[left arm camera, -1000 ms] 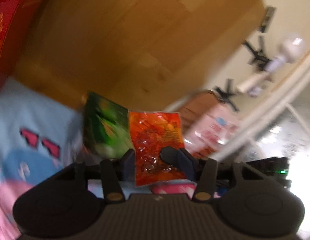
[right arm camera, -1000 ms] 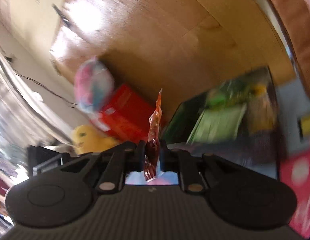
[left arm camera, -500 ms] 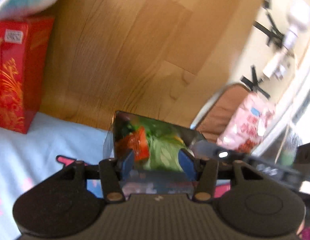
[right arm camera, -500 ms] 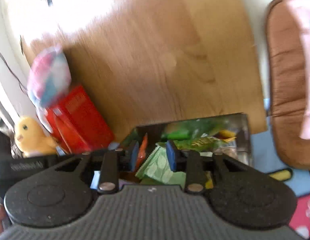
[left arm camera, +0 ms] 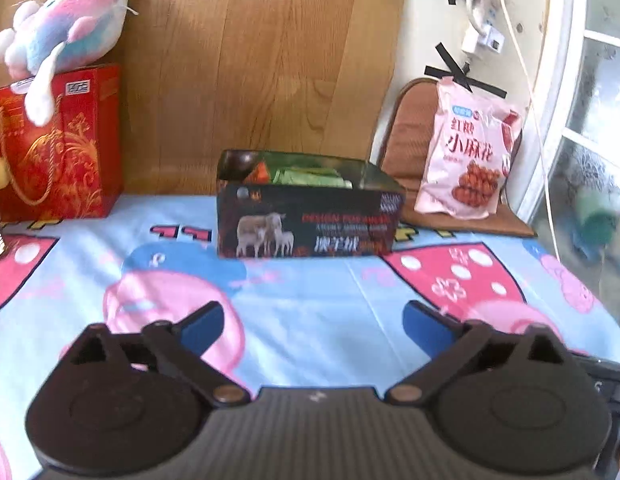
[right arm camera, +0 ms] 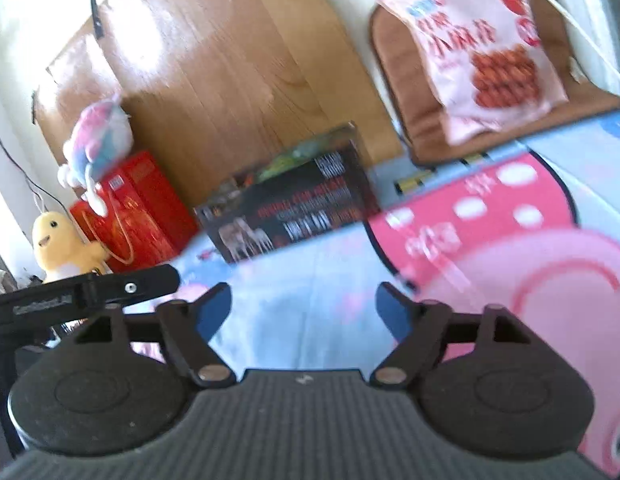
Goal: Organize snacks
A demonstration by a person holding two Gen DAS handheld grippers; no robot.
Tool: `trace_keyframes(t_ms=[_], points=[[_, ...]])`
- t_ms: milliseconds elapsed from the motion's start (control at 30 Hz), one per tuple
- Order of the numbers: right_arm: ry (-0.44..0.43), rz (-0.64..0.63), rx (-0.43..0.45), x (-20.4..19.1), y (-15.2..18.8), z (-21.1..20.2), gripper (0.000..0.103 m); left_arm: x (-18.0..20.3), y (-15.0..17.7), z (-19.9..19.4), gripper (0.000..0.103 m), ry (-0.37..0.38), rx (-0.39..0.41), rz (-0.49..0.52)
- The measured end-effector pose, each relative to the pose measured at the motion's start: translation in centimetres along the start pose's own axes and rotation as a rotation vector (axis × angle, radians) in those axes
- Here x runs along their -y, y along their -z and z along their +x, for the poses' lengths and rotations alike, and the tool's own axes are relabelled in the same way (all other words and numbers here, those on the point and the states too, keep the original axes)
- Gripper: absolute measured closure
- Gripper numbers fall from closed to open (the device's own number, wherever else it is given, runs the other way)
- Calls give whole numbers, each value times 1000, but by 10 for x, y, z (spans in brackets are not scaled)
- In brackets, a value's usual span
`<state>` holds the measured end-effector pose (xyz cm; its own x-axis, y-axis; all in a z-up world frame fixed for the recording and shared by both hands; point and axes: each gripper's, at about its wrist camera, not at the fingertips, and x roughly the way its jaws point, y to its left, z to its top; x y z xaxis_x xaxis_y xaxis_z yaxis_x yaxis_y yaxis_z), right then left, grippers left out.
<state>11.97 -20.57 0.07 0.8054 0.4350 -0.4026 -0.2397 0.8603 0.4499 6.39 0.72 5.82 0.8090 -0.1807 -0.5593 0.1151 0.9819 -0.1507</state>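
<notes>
The dark cardboard box (left arm camera: 310, 220) sits on the cartoon-print sheet (left arm camera: 310, 320), a glossy oblong with sheep printed on its front and its top open. Inside it lie crinkly snack packets (left arm camera: 306, 176): green ones in the middle and an orange-red one at the left end, poking just above the rim. How full it is I cannot tell from here.

Behind the box stands a smooth wooden panel (left arm camera: 250, 80). To the left of the box is a red gift box (left arm camera: 54, 148) with gold swirls and a cord handle, and a soft pink-and-blue plush toy (left arm camera: 58, 24) slumps on top of it. From the right wrist view, a fuzzy yellow plush (right arm camera: 62, 244) sits left of that red box. To the right of the box, a puffy pink snack bag (left arm camera: 466, 152) leans on a brown padded cushion (left arm camera: 410, 140).

The left gripper (left arm camera: 314, 330) hovers in front of the box, well apart from it, blue-padded jaws spread wide with only the sheet between them. The right gripper (right arm camera: 304, 308) is likewise in front of the box, jaws wide and empty.

A second ago each gripper pinched an orange-red packet close over the box; both sets of jaws have just been opening, the packets are gone from them, and the grippers have drawn back.
</notes>
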Motion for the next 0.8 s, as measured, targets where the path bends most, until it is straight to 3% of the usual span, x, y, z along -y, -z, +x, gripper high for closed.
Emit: trace_keyframes(t_ms=[133,367,800], points=[[13,15,-46,-4,8,-8,12,2,8,-12,0,-63,-11,12],[31,30,-41,-9,14,-19,5,-2,12,-11,0,-227,-46,40],[24,-4,-40,-21,21,-21,4,-9,14,-12,0,-309,-25,38]])
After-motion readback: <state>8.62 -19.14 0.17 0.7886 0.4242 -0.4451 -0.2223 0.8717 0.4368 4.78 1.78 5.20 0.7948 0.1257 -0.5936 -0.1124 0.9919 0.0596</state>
